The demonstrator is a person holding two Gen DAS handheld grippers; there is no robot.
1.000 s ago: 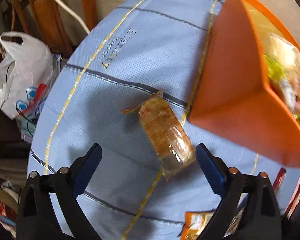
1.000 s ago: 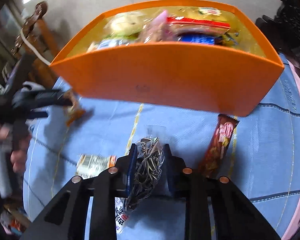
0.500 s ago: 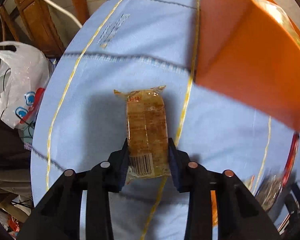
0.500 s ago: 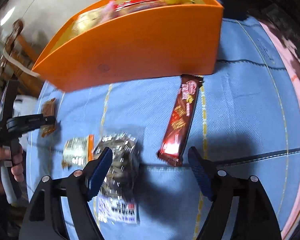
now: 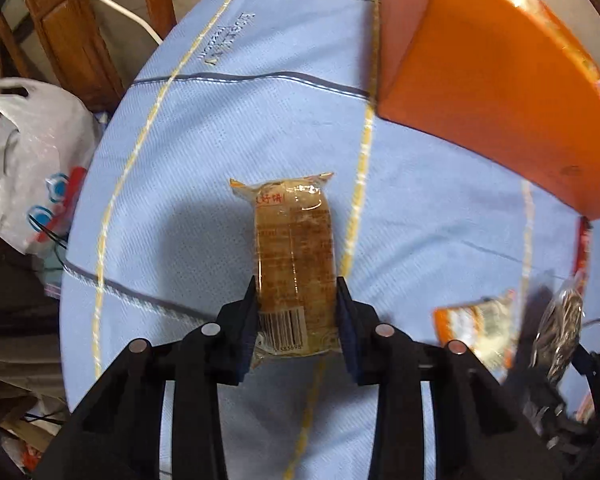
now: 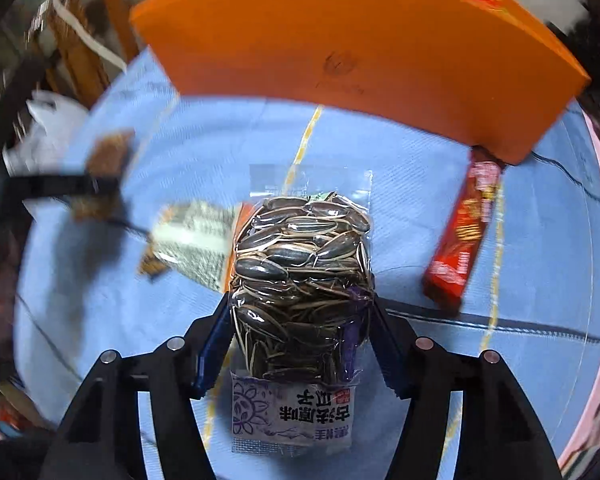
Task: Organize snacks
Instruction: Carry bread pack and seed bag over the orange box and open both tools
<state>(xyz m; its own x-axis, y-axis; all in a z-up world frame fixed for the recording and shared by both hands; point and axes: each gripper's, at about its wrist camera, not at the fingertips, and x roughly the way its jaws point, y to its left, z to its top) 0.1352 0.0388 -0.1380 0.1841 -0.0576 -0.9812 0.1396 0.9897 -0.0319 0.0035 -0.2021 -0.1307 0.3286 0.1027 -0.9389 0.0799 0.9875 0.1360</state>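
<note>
1. While both hands work at once, the left gripper (image 5: 296, 312) is clamped on the barcode end of a clear-wrapped cake packet (image 5: 294, 256), which lies on the blue cloth of the worktop (image 5: 228, 128) near its left edge, the orange box (image 5: 496, 92) beyond it.
2. Straddling a sunflower seed bag (image 6: 300, 276), the right gripper (image 6: 300, 328) has its jaws closing in on it; whether the pads already press, I cannot tell (the plastic bulges past them).
3. Judging the step as pick-up for the orange box (image 6: 360, 40), let the right jaws finish closing before lifting, since loose seeds shift.
4. Lift both packets high enough to clear the box wall.
5. A red bar (image 6: 460, 240) and a small foil packet (image 6: 196, 236) remain on the cloth, near the box's front.
</note>
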